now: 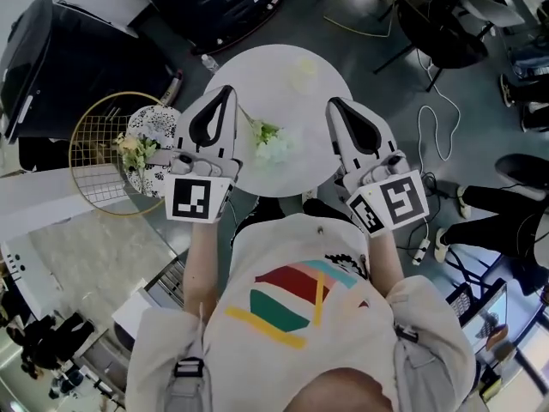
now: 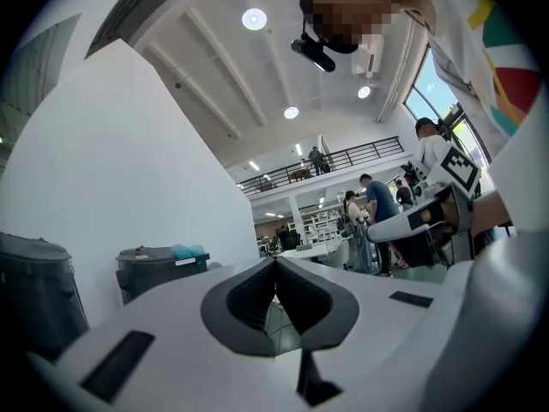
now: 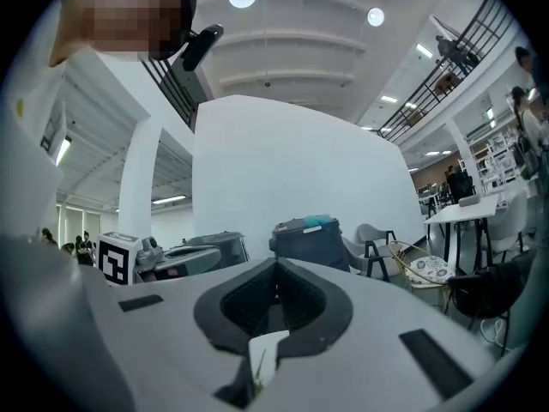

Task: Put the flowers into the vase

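A round white table stands in front of me in the head view. On it lies a bunch of white and green flowers. Farther back on the table is a faint, pale see-through shape that looks like the vase. My left gripper is held level over the table's left edge, its jaws shut and empty. My right gripper hovers over the table's right side, also shut with nothing in it. Both are apart from the flowers. Each gripper view looks across the room, not at the table.
A gold wire chair with a patterned cushion and more flowers stands left of the table. A dark bin is at the far left. A black chair and cables are on the right. People stand far off.
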A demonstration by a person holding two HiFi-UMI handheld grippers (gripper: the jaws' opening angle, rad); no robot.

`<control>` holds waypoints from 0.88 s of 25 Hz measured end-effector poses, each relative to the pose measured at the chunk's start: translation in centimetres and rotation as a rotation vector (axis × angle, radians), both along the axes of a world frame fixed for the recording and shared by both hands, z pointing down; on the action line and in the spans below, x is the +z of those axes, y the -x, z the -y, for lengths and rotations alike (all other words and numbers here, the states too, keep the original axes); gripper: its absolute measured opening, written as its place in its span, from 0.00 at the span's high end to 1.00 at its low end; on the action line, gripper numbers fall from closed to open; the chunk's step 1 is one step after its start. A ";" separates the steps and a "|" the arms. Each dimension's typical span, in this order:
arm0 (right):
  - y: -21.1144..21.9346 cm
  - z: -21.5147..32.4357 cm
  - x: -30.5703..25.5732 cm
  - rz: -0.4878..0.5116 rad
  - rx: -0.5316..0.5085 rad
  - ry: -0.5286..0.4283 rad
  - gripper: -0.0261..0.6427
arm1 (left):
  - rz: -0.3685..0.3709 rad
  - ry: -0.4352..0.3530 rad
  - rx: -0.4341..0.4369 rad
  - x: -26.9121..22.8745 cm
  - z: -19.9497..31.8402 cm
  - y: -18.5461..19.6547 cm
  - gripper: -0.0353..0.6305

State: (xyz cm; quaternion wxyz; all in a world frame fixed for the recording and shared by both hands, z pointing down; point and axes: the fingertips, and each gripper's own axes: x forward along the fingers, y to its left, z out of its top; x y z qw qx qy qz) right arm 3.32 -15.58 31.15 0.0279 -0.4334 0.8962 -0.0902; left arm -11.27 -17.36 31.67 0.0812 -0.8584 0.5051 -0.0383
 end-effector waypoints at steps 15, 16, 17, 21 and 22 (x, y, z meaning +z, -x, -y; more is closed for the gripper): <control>3.4 0.1 4.6 -0.116 -0.088 -0.021 0.58 | 0.277 -0.058 0.357 6.6 2.7 -2.0 0.49; 3.5 -0.1 5.1 -0.139 -0.107 -0.013 0.58 | 0.347 -0.046 0.434 8.1 2.5 -2.3 0.43; 3.4 -0.3 5.5 -0.163 -0.114 -0.004 0.58 | 0.429 -0.015 0.510 10.1 2.1 -2.4 0.40; 2.8 -1.0 7.4 -0.244 -0.100 0.038 0.58 | 0.742 0.121 0.808 18.5 -0.8 -1.8 0.38; 2.7 -1.3 7.9 -0.253 -0.099 0.052 0.58 | 0.810 0.153 0.873 20.5 -1.6 -1.5 0.38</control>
